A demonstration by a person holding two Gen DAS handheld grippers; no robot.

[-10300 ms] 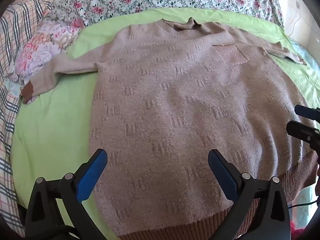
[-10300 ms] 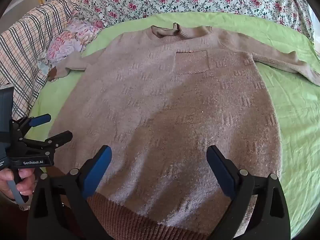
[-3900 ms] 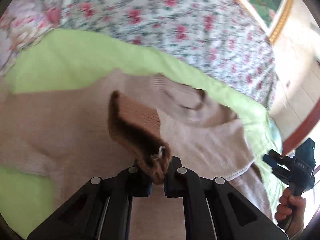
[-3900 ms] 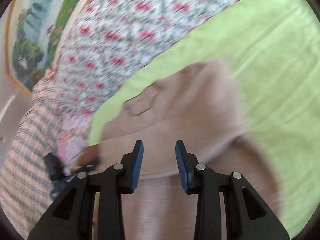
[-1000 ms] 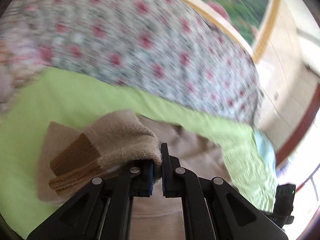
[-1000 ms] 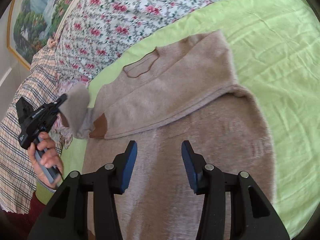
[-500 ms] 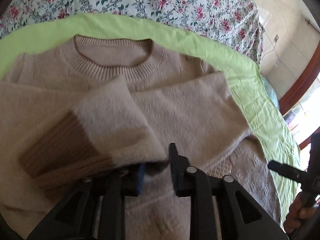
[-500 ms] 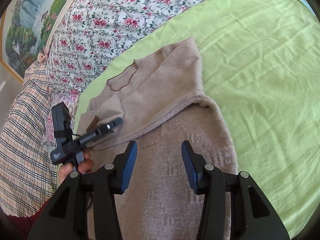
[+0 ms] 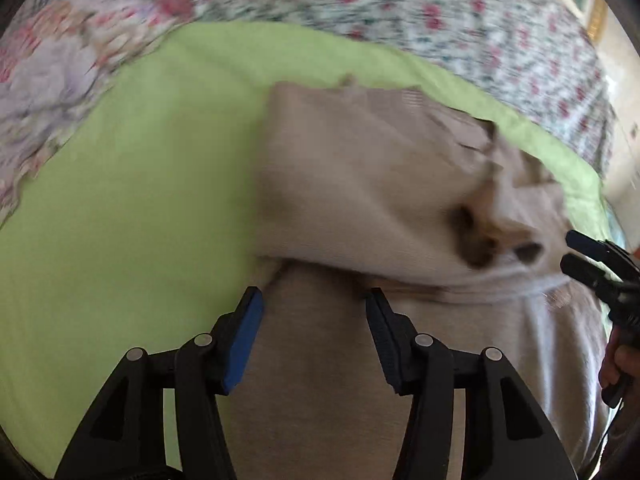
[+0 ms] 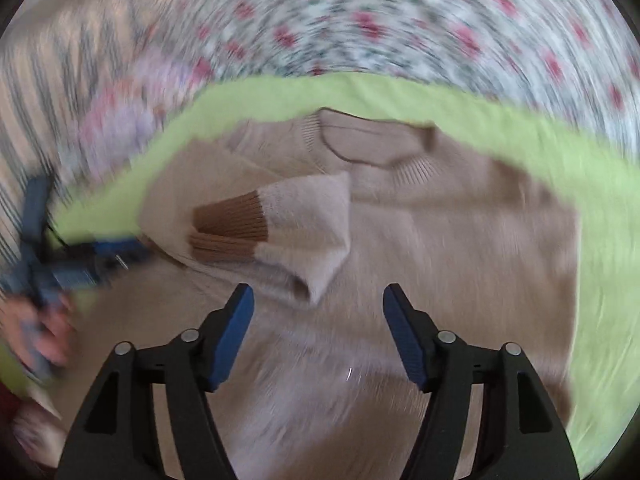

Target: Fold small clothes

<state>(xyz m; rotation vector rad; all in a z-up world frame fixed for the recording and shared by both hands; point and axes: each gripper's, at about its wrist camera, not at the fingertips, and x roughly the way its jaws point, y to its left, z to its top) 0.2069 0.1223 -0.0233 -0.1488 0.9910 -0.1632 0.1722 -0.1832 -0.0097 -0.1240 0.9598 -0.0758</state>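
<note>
Both tongs [image 9: 314, 334] [image 10: 318, 330] agape; sweater [image 10: 460, 248] motion-blurred.

One beige knit sweater [image 10: 440, 248] lies at the centre of the bed. It shows one ribbed neckline [image 10: 376, 140] at 12 o'clock and two brown ribbed cuffs [image 10: 230, 216], stacked one just above the other at 9 o'clock. One lime-green sheet [image 9: 120, 208] is under it. One floral quilt [image 10: 400, 20] runs along 12 o'clock, and one plaid blanket [image 10: 40, 92] sits at 10 o'clock. There are two tools: one left tool [image 9: 314, 324] and one right tool [image 10: 318, 320], each with two blue-padded fingers spread apart.
</note>
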